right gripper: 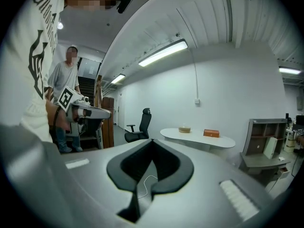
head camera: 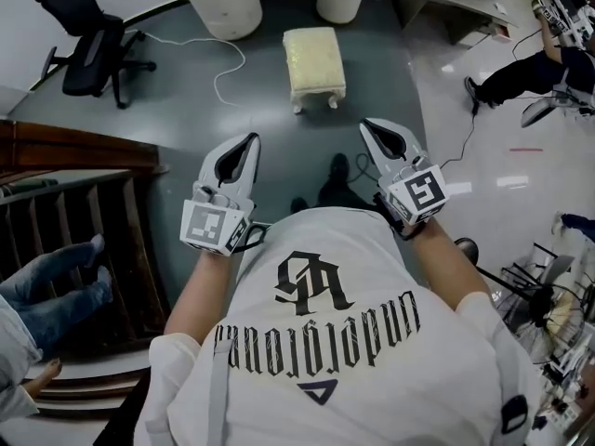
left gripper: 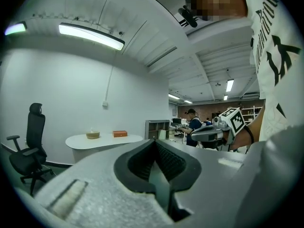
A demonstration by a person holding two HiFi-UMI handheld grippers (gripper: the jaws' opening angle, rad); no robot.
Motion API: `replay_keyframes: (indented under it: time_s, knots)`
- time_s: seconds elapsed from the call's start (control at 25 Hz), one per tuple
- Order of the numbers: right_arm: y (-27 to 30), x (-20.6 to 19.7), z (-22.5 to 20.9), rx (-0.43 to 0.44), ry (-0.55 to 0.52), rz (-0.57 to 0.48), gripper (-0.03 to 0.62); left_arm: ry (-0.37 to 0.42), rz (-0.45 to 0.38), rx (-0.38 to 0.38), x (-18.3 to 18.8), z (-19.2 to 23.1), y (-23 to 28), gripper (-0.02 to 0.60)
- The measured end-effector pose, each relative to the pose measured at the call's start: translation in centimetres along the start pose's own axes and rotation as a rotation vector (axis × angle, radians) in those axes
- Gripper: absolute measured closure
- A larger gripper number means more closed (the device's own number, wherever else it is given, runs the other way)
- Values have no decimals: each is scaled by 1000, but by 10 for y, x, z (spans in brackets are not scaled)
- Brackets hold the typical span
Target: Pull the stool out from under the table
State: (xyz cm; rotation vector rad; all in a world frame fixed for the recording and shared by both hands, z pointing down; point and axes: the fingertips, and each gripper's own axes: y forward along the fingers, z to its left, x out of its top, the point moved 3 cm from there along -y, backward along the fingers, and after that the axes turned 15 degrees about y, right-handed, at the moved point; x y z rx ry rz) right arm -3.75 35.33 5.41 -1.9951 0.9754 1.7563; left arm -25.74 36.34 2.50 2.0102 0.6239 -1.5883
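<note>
A cream padded stool (head camera: pixel 314 61) with white legs stands on the grey floor, in front of the white table's round pedestals (head camera: pixel 226 6). It shows only in the head view. My left gripper (head camera: pixel 250 141) and right gripper (head camera: pixel 366 126) are held side by side at chest height, short of the stool and pointing towards it. Both are shut with nothing between the jaws. In the left gripper view the jaw tips (left gripper: pixel 154 141) meet, with the white tabletop (left gripper: pixel 102 139) beyond. The right gripper's tips (right gripper: pixel 152 141) also meet, facing the same table (right gripper: pixel 197 137).
A black office chair (head camera: pixel 93 40) stands at the far left. A white cable (head camera: pixel 228 71) loops on the floor beside the stool. A dark wooden staircase (head camera: pixel 84 207) and a seated person's legs (head camera: pixel 56 282) are at my left. Another person (head camera: pixel 525 68) and a fan (head camera: pixel 553 305) are at the right.
</note>
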Motion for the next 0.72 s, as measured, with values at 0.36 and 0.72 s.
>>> replay_keyframes:
  time_s: [0.36,0.72]
  knots:
    - [-20,1,14,-2,-17,-13,592,-4,-12,-6,9,-14,-7,576]
    - [-39,-3,10,-14,-7,-20,592,-12,-34,-15,6,-33,-6,576]
